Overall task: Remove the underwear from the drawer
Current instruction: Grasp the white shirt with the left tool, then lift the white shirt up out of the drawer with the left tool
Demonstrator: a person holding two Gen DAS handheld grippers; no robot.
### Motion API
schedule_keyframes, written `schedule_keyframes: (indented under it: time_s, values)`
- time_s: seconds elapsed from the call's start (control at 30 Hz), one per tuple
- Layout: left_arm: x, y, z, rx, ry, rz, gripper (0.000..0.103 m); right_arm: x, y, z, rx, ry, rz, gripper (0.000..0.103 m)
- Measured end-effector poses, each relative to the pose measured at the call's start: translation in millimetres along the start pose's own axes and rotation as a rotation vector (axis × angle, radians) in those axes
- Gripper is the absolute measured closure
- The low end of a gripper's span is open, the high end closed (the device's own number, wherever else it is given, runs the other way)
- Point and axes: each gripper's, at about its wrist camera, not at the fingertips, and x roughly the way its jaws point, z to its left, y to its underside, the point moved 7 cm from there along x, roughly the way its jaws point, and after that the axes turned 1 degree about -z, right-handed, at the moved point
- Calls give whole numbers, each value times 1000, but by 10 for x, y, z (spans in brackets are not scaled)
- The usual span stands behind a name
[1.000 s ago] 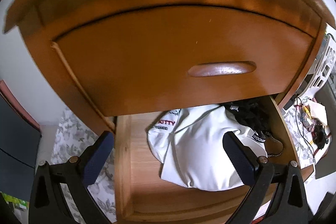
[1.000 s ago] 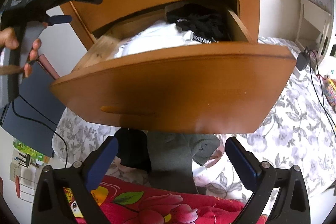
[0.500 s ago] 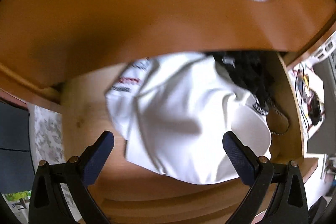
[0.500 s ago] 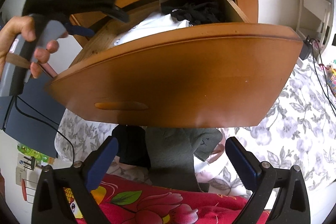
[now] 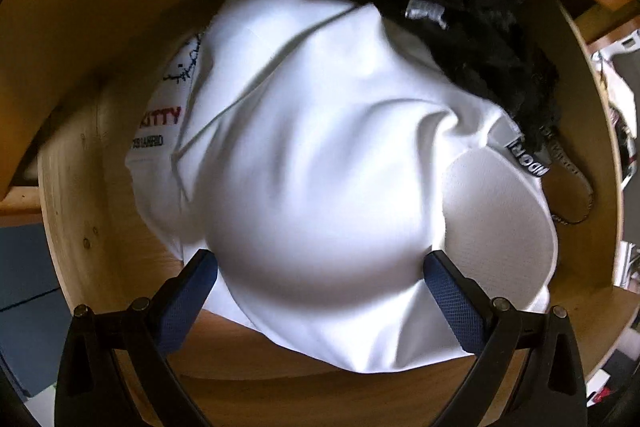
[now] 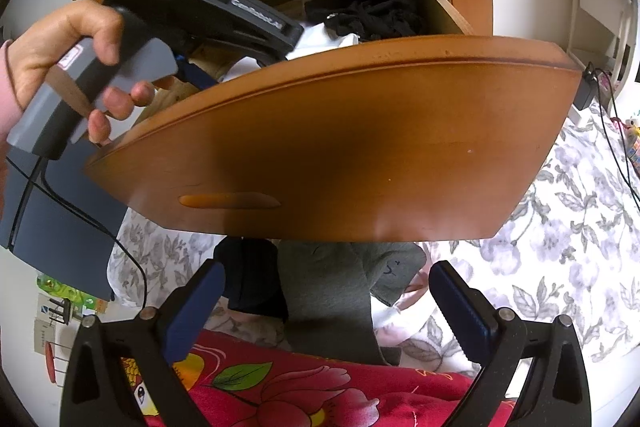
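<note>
a: since a second ago the left gripper (image 5: pixel 320 281) has gone down into the open drawer (image 6: pixel 340 147); before, it was looking at the closed front above.
b: where's the underwear against the fingers (image 5: pixel 188 301)?
a: the white garment (image 5: pixel 320 167) bulges up between them. both blue pads sit at its lower edge, spread wide, one each side of the mound, not closed on it. the black underwear (image 5: pixel 492 67) lies further back on the right, partly on the white cloth and well away from the pads.
b: what does the right wrist view add?
a: the outside: a hand (image 6: pixel 60 55) holding the left gripper over the drawer's near rim, the curved drawer front, a grey garment (image 6: pixel 340 287) below it, and the flowered bed sheet (image 6: pixel 560 235). the right gripper (image 6: pixel 328 311) hangs low with its fingers apart and nothing between them. the printed lettering on the white cloth shows only in the left view.
</note>
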Motion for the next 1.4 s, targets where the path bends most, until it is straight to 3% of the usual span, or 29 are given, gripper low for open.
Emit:
schedule_keyframes:
  time_s: [0.17,0.37,0.53,0.73,1.0,1.4]
  values:
    - [91,-36,8,6,-8,2,1,7,3,-6,2,-1,4,0]
    - [103,38,62,-25,5,-12,10,17,8,-5,5,-2,8,0]
    - [27,16,151,-23,22,-43,29,32,15,5,0,8,15,0]
    - [-12,6,400,-101,70,-79,52,49,22,20,-8,19,20,0]
    - [-88,69,588,-175,143,-153,73,71,33,13,-5,24,32,0]
    - [-535,286,708,-182,172,-341,82,68,43,9,-7,40,32,0]
